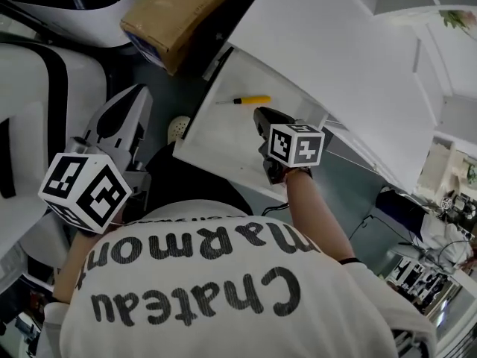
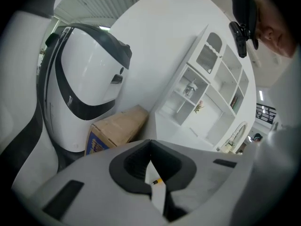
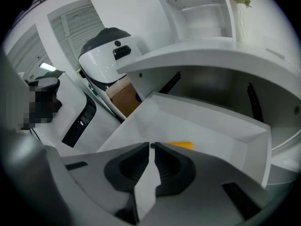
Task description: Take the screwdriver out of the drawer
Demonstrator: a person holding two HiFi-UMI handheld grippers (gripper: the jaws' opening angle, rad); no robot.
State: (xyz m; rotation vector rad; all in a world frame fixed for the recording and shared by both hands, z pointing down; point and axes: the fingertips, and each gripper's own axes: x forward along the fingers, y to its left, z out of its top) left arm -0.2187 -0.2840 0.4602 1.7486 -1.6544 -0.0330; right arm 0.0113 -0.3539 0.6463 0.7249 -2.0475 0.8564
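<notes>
Shows a yellow-handled screwdriver (image 1: pixel 246 100) lying in the open white drawer (image 1: pixel 220 140), the right gripper (image 1: pixel 258 115) near its handle with fingers closed on nothing, and the left gripper (image 1: pixel 138 99) held left of the drawer, fingers also together, empty.

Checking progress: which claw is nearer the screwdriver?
The right claw, hovering over the open drawer beside the screwdriver; the left claw sits outside it.

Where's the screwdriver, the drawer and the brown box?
screwdriver (image 1: pixel 252 99), head view, on its yellow handle.
drawer (image 1: pixel 223 136), head view, on its bare white floor.
brown box (image 1: pixel 175 13), head view, on its big cardboard face.
</notes>
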